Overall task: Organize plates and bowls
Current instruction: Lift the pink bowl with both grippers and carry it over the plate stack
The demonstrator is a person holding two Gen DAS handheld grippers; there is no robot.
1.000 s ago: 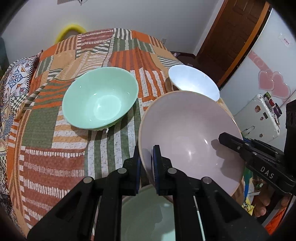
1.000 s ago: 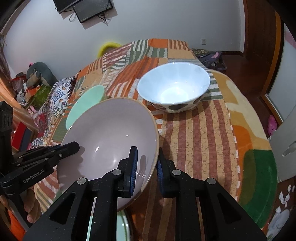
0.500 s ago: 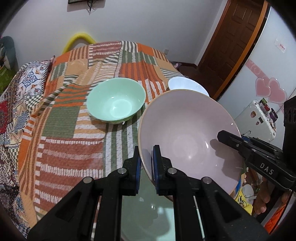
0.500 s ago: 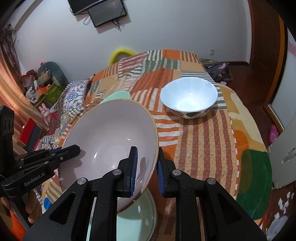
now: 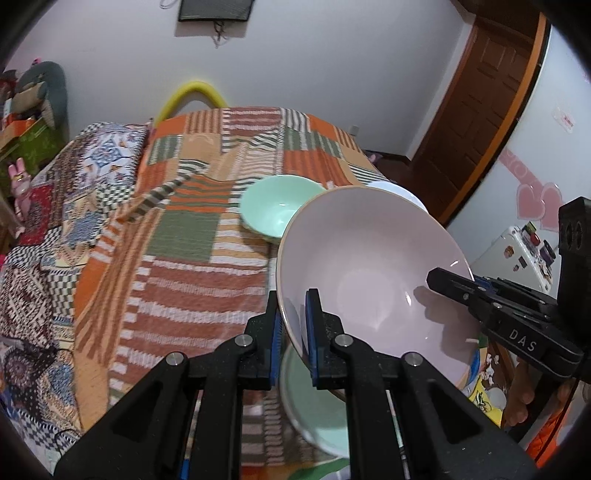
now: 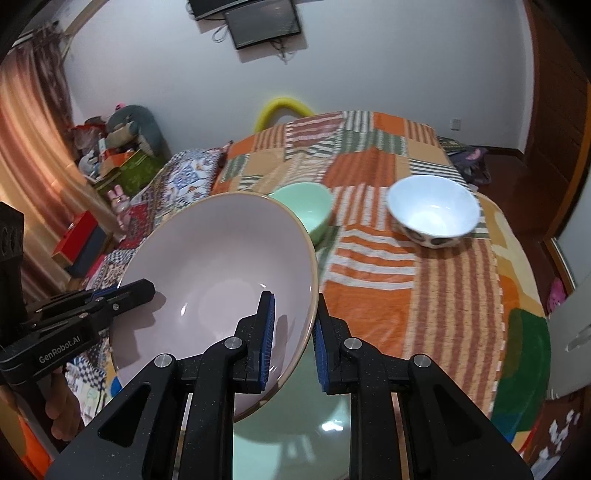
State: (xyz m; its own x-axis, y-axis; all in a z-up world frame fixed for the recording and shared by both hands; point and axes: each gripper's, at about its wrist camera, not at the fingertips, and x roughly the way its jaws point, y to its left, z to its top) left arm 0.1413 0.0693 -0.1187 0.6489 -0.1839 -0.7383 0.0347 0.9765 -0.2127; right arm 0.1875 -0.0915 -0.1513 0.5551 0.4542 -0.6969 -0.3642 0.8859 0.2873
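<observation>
Pink bowl [image 5: 369,266] — in both claws

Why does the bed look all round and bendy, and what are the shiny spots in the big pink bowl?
Both wrist views use fisheye lenses, curving the bed and darkening corners. Room light glints off the pink bowl in both views; the right view's yellow hoop looks slightly blurred.

White walls [image 6: 369,66] fill the top of both views, with a dark screen [image 6: 262,22] mounted at upper centre. A patchwork bedspread [image 5: 207,236] covers the bed in mid-frame. A brown wooden door [image 5: 480,103] stands upper right; reddish curtains [image 6: 26,122] hang far left.
</observation>
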